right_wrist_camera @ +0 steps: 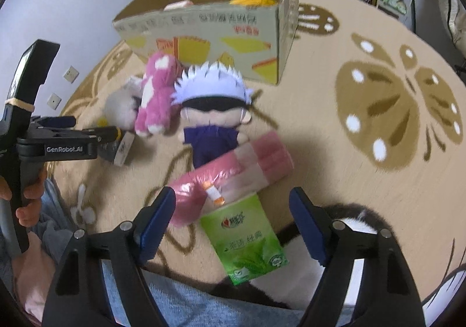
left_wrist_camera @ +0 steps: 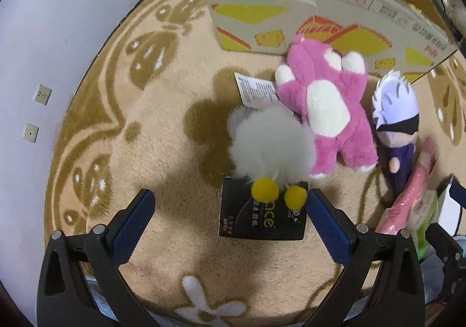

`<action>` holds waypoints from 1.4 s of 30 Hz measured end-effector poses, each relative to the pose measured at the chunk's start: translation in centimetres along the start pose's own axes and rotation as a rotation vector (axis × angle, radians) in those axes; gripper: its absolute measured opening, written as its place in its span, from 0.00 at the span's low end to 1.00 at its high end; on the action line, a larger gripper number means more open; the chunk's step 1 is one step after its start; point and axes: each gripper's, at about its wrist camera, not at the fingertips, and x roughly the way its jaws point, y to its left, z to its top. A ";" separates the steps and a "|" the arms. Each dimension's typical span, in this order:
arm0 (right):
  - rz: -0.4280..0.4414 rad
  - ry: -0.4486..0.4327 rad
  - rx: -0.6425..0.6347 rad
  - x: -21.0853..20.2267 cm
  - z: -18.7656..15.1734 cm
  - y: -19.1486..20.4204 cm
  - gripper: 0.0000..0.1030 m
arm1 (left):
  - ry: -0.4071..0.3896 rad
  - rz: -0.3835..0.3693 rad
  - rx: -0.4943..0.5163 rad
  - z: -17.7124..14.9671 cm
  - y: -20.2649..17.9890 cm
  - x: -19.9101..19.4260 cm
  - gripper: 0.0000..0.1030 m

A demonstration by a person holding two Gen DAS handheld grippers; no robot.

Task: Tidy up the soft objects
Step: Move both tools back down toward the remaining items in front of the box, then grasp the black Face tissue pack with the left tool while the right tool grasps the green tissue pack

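- Several soft things lie on the rug (right_wrist_camera: pixel 320 129) before us, in front of the box (right_wrist_camera: pixel 209 27), which already has a pink and a yellow item showing inside; we take them from biggest to smallest.
- Pink roll (right_wrist_camera: pixel 233 169): wrapped in glossy film, so we expect it to be light, squashy and slippery. It lies just beyond the right hand-held gripper (right_wrist_camera: pixel 233 219); we would grip across its middle.
- Pink bear (left_wrist_camera: pixel 326 111): plump, soft and light, lying close to the box. We judge the belly the safest hold.
- Doll (right_wrist_camera: pixel 212 111): big stuffed head, thin body, lying between bear and roll. We would pinch the head; the body would flop.
- Grey plush (left_wrist_camera: pixel 271 143): fluffy, very light, its yellow feet resting on the black pack (left_wrist_camera: pixel 262 216). We would squeeze the round body.
- Green tissue pack (right_wrist_camera: pixel 250 239): soft, film-wrapped, lying between the right jaws, which stand apart and touch nothing; we would close across its narrow sides.
- Left hand-held gripper (left_wrist_camera: pixel 230 207): jaws wide open over the black pack and the yellow feet, holding nothing.
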 end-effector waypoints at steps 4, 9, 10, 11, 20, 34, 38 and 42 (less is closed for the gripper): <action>0.011 0.050 -0.005 1.0 -0.4 0.1 0.80 | 0.029 -0.015 -0.008 0.0 0.1 0.9 0.99; 0.008 0.105 -0.004 2.1 -0.9 0.2 0.80 | 0.035 -0.016 -0.003 0.1 0.0 1.3 0.99; 0.009 0.111 -0.003 2.2 -1.0 0.2 0.80 | 0.037 -0.016 0.001 0.0 -0.1 1.3 0.99; 0.009 0.119 -0.002 2.3 -1.1 0.2 0.80 | 0.040 -0.015 0.005 0.0 -0.1 1.4 0.99; -0.023 0.178 -0.012 4.0 -1.9 0.6 0.68 | 0.044 -0.030 0.011 0.0 -0.6 1.3 0.99; -0.041 0.083 -0.038 2.8 -0.7 0.9 0.60 | 0.059 -0.007 0.046 -0.4 -1.2 1.7 0.97; -0.043 0.069 -0.029 2.7 -0.4 0.6 0.60 | 0.075 -0.025 0.055 -0.4 -1.3 2.3 0.78; -0.046 0.040 -0.014 2.1 -0.1 0.2 0.60 | 0.074 -0.033 0.076 -0.6 -1.6 2.3 0.62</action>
